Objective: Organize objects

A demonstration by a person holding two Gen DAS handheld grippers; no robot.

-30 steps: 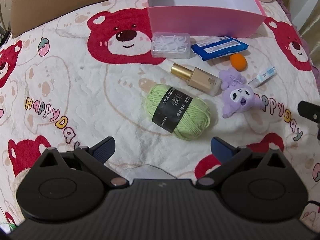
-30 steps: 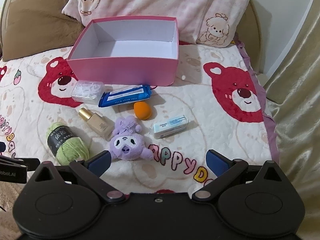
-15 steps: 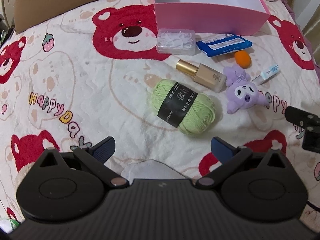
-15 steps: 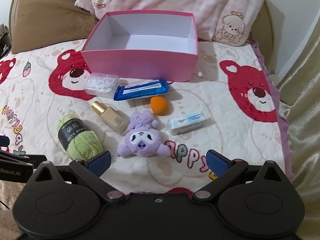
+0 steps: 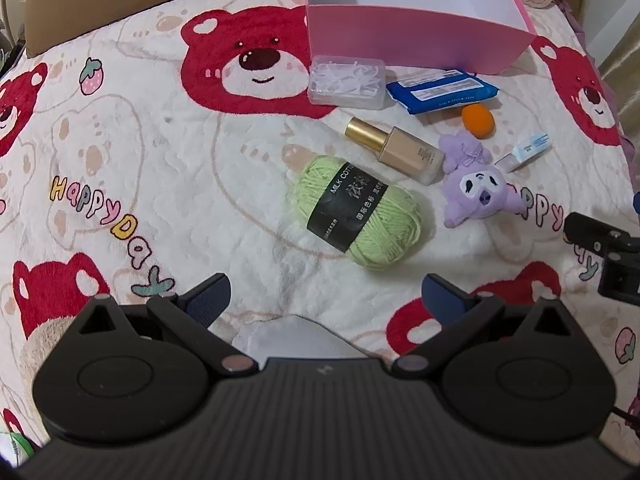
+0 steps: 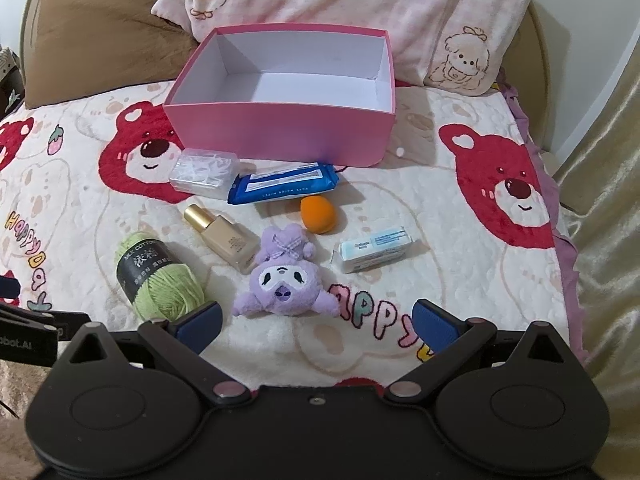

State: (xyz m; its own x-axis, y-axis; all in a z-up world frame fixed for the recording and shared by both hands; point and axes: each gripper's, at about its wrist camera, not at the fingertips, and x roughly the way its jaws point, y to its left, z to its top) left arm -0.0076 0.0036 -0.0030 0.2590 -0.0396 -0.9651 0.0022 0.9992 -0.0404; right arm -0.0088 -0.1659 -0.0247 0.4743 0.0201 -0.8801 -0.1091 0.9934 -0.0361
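An empty pink box [image 6: 280,136] [image 5: 416,36] stands at the back of the bed. In front of it lie a clear case of floss picks [image 6: 204,170] [image 5: 346,82], a blue wipes pack [image 6: 282,184] [image 5: 442,90], an orange sponge [image 6: 318,214] [image 5: 478,120], a gold-capped foundation bottle [image 6: 222,236] [image 5: 394,148], a green yarn ball [image 6: 158,276] [image 5: 358,212], a purple plush [image 6: 282,280] [image 5: 474,184] and a small white-blue box [image 6: 374,248] [image 5: 530,150]. My left gripper [image 5: 326,298] is open just short of the yarn. My right gripper [image 6: 316,322] is open just short of the plush.
The bedspread [image 5: 140,160] carries red bear prints. A brown pillow [image 6: 100,52] and a pink pillow [image 6: 380,12] lie behind the box. A gold curtain [image 6: 608,240] hangs past the bed's right edge. The right gripper's body [image 5: 608,256] shows at the left wrist view's right edge.
Both grippers have pulled back and risen a little, so the objects sit farther up in both views. Nothing on the bed has moved, and both grippers stay open.
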